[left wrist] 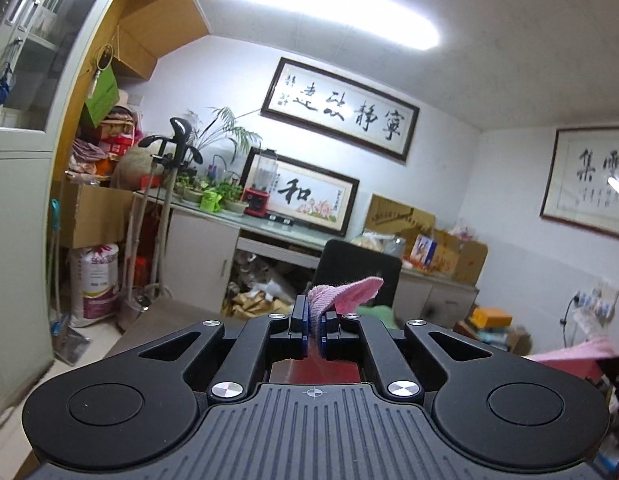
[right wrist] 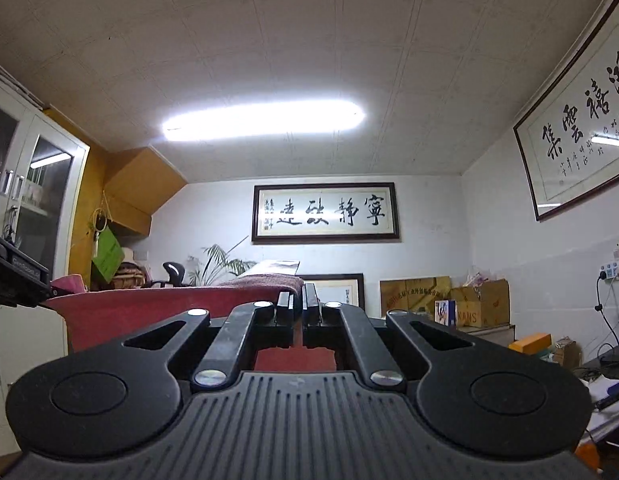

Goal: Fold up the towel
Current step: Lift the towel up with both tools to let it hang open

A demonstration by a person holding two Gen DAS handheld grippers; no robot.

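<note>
My left tool (left wrist: 315,322) and right tool (right wrist: 298,310) each pinch a towel (left wrist: 341,294) corner; thin bites could slip, dropping the fold.

My left gripper (left wrist: 315,320) pinches a towel (left wrist: 341,294) corner; the chair (left wrist: 359,268) stands beyond it, before the counter (left wrist: 213,216), with the cabinet (left wrist: 21,160) left.

Open air lies ahead of both raised tongs; the stretched towel (right wrist: 169,308) spans the space between them.
</note>
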